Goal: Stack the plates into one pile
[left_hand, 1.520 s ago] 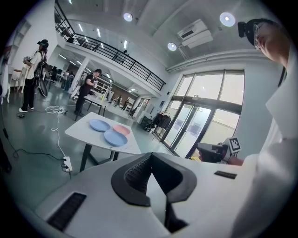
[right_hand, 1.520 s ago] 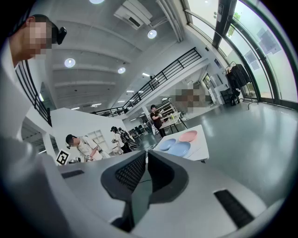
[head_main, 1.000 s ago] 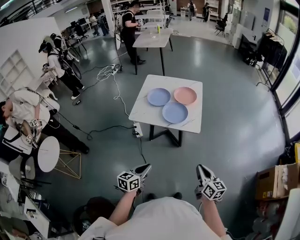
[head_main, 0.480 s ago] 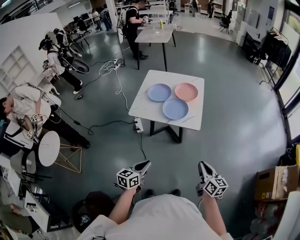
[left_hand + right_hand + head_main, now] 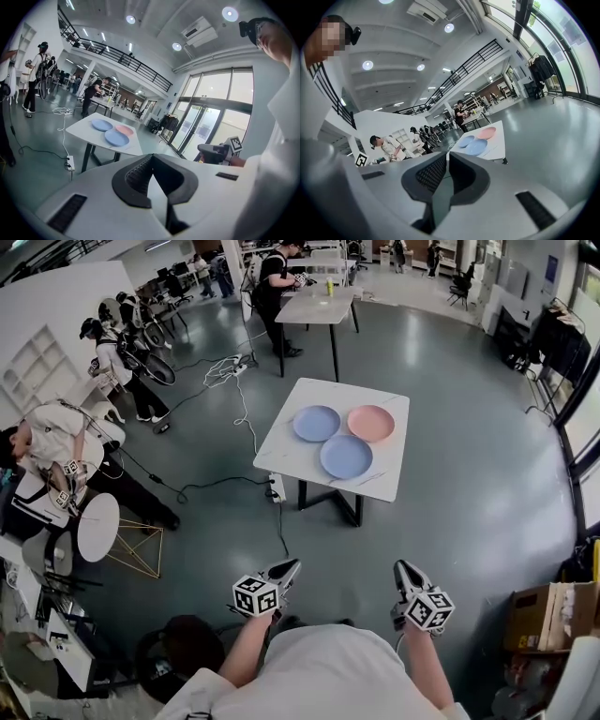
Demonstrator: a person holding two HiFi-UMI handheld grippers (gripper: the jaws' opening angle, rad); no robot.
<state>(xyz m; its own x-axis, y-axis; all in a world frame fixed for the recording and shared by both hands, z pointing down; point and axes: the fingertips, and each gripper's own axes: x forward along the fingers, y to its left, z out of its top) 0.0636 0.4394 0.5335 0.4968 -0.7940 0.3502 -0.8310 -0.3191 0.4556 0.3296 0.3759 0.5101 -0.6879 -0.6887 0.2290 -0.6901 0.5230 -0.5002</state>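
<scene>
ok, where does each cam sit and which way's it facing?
Head view: on the person's head, facing forward and steeply down at the table; torso, forearms, left gripper and right gripper show.
Left gripper view: on the left gripper, along its shut fingers toward the table; right gripper and shirt at right.
Right gripper view: on the right gripper, along its shut fingers toward the table; shirt at left.
Shared: all see the blue plates and pink plate.

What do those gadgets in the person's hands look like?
The left hand-held gripper and the right hand-held gripper each have a pale grey body, dark ribbed pads and a white cube printed with black square markers. The person wears a white top.
</scene>
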